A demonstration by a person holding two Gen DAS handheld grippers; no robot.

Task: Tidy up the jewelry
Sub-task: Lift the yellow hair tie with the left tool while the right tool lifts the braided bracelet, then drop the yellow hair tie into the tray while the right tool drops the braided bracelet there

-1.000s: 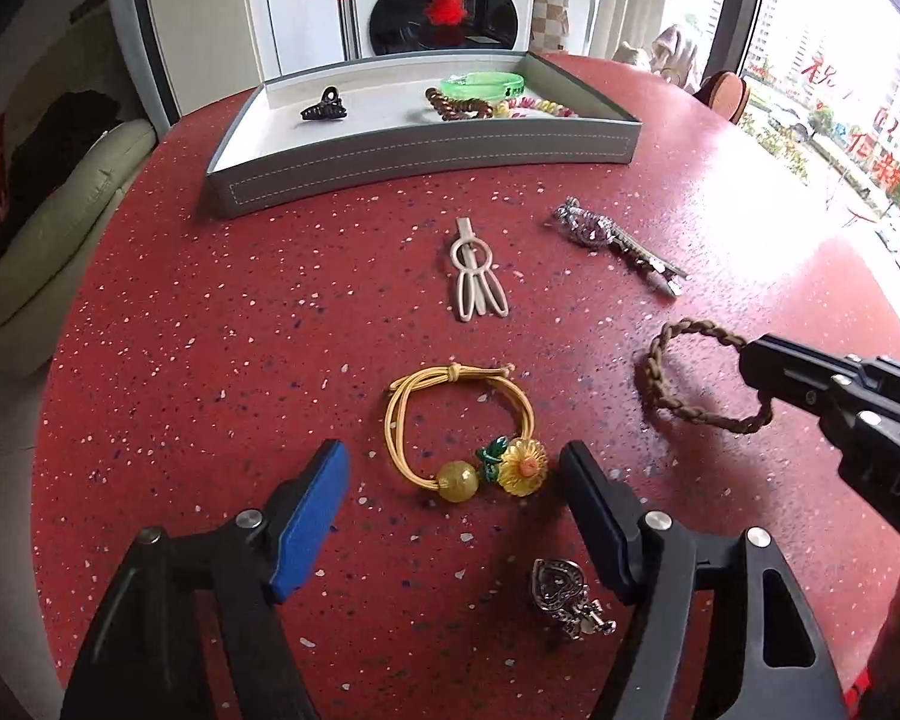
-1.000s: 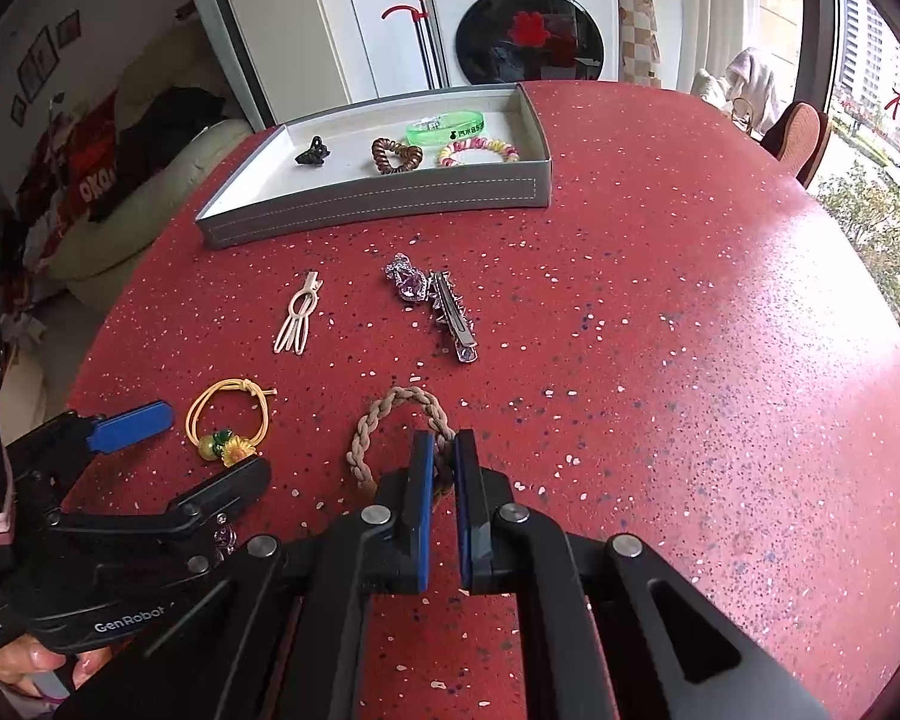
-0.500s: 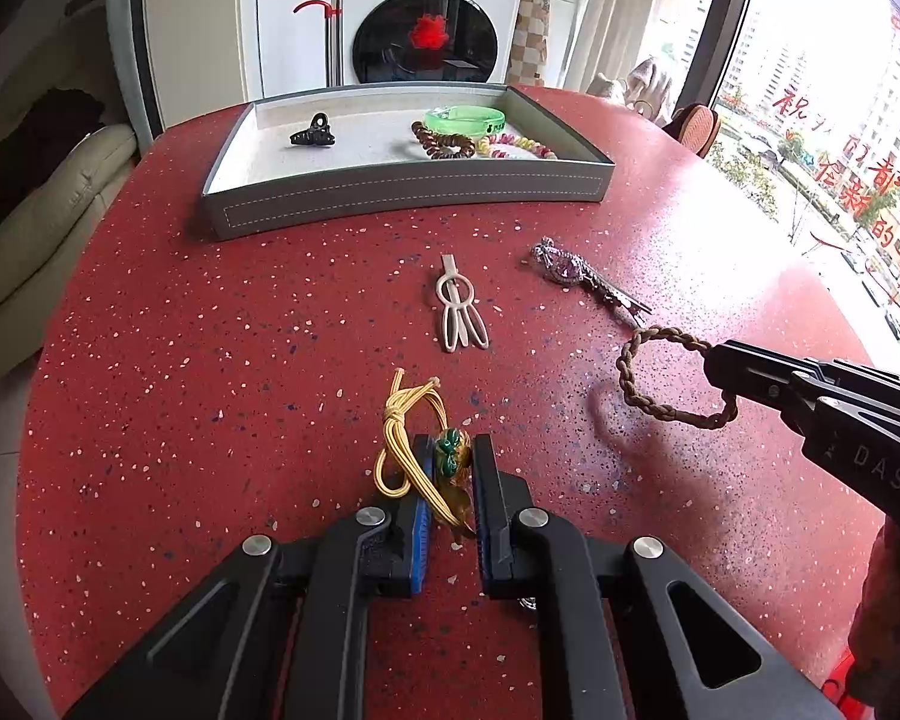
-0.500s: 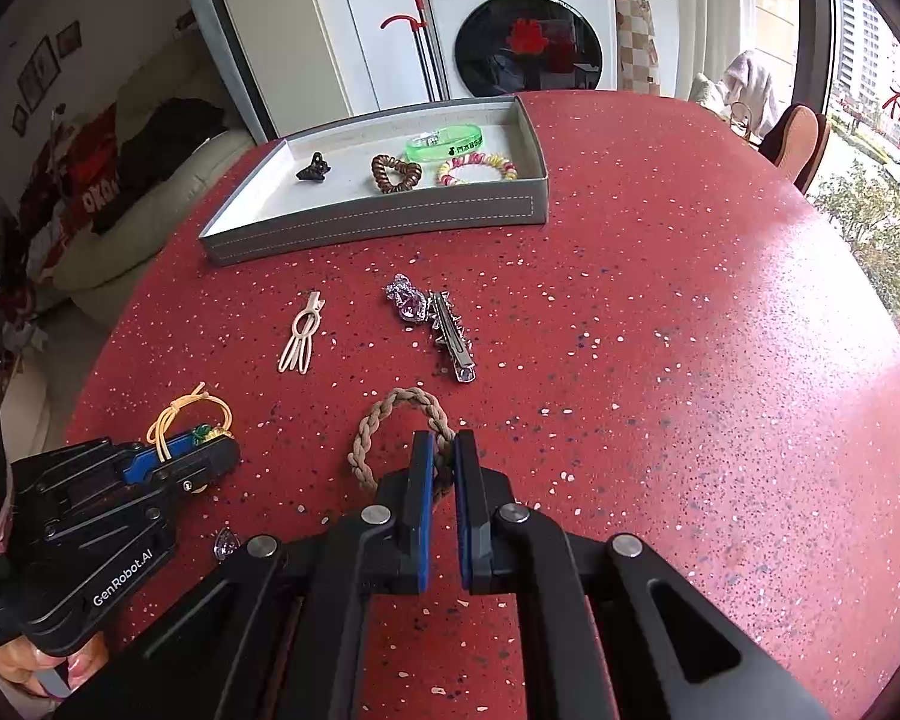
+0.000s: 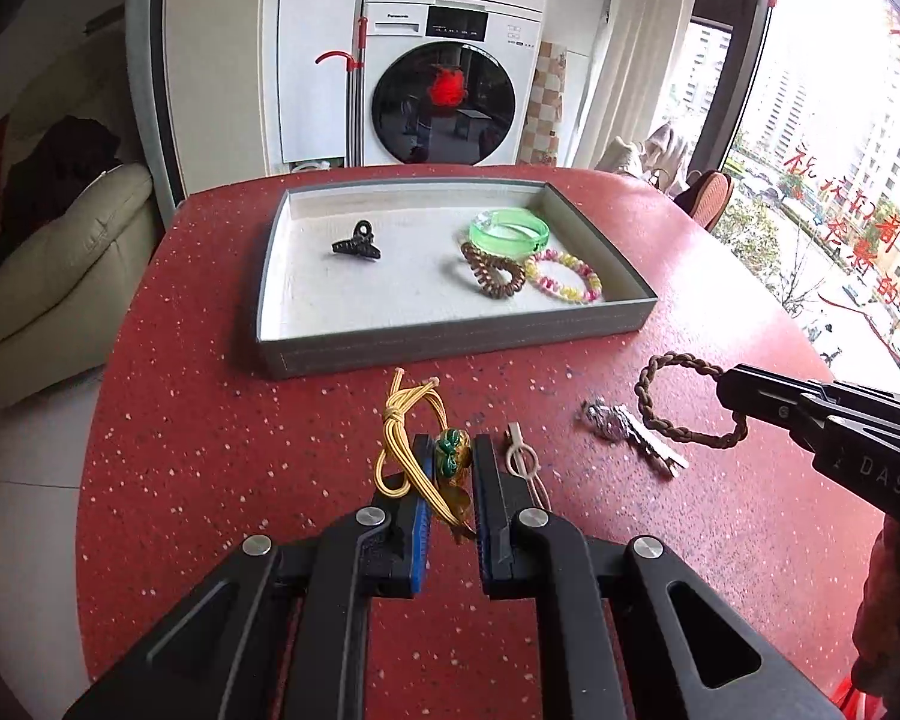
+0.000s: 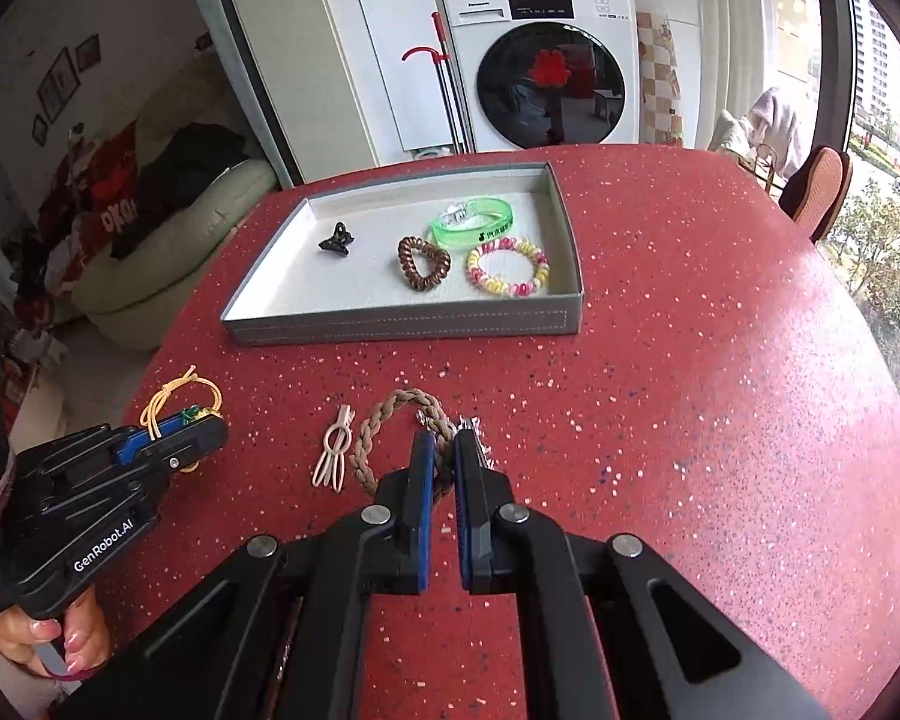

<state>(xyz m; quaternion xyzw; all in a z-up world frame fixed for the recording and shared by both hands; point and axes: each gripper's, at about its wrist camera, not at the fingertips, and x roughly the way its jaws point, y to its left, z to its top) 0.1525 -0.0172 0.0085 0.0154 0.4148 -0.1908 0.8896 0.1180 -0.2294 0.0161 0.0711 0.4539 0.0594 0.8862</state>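
1. a second back: left gripper (image 5: 450,468) gaped wide around the yellow hair tie (image 5: 411,438) lying flat on the red tabletop (image 5: 198,450); now clamped on its green-and-yellow charm, cord loop dangling off the left finger, lifted clear of the surface.
2. right gripper (image 6: 444,456) pinched shut on the braided brown bracelet (image 6: 390,414) then and now; bracelet now raised off the tabletop too, loop hanging to the left of the fingers.
3. both views now closer to the grey tray (image 5: 450,342) at the far edge, with the washing machine (image 5: 450,90) behind looming higher than before.
4. left view only: right gripper reaching in from the right edge, bracelet loop in front of the silver jewelled clip (image 5: 630,432), which lies on the table.
5. right view only: a hand (image 6: 60,642) around the left gripper's handle at the lower left corner; silver clip almost wholly hidden behind the right finger.
6. cream loop hairpin (image 6: 333,456) on the tabletop between the two grippers, partly covered by the left gripper's right finger in the left view.
7. inside the tray: black claw clip (image 5: 357,246) toward the left; green bangle (image 5: 510,231), brown spiral tie (image 5: 492,273) and pink-yellow spiral tie (image 5: 564,282) bunched toward the right wall.
8. cream sofa (image 5: 48,258) beyond the tabletop's left edge, window past the right edge.
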